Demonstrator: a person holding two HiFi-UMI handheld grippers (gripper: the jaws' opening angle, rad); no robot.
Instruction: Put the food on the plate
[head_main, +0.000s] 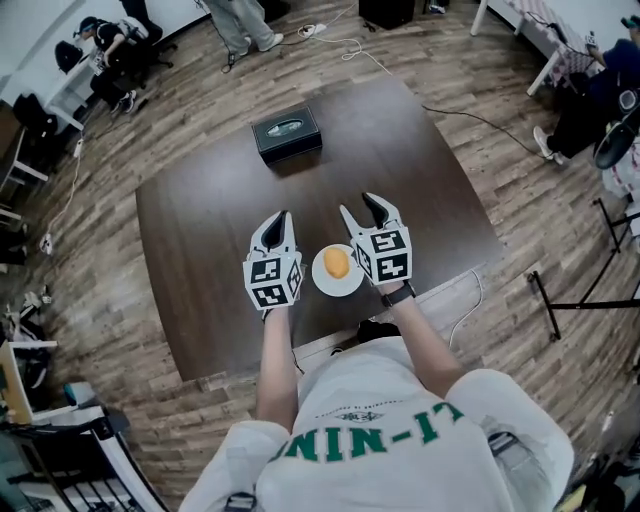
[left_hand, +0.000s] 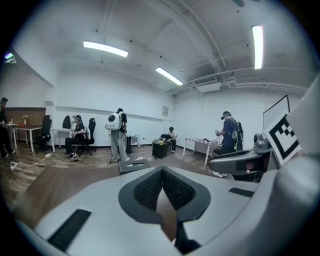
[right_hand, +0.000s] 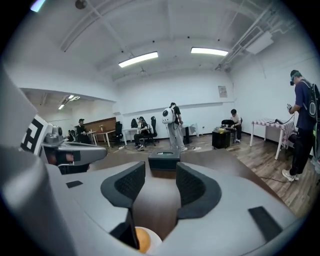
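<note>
A small white plate (head_main: 322, 281) lies near the table's front edge, and an orange round piece of food (head_main: 337, 263) rests on it. My left gripper (head_main: 279, 222) hovers just left of the plate with its jaws shut and nothing in them; the left gripper view shows its pads (left_hand: 150, 187) meeting. Just right of the plate is my right gripper (head_main: 362, 211), held open with an empty gap between its pads (right_hand: 131, 181). The food (right_hand: 143, 240) and the plate's rim (right_hand: 154, 241) show below and behind its jaws.
A black box (head_main: 286, 133) stands at the far side of the dark brown table (head_main: 200, 220), also seen ahead as the box (right_hand: 164, 160). People, chairs and desks fill the room beyond. A cable runs over the floor (head_main: 470, 120) at the right.
</note>
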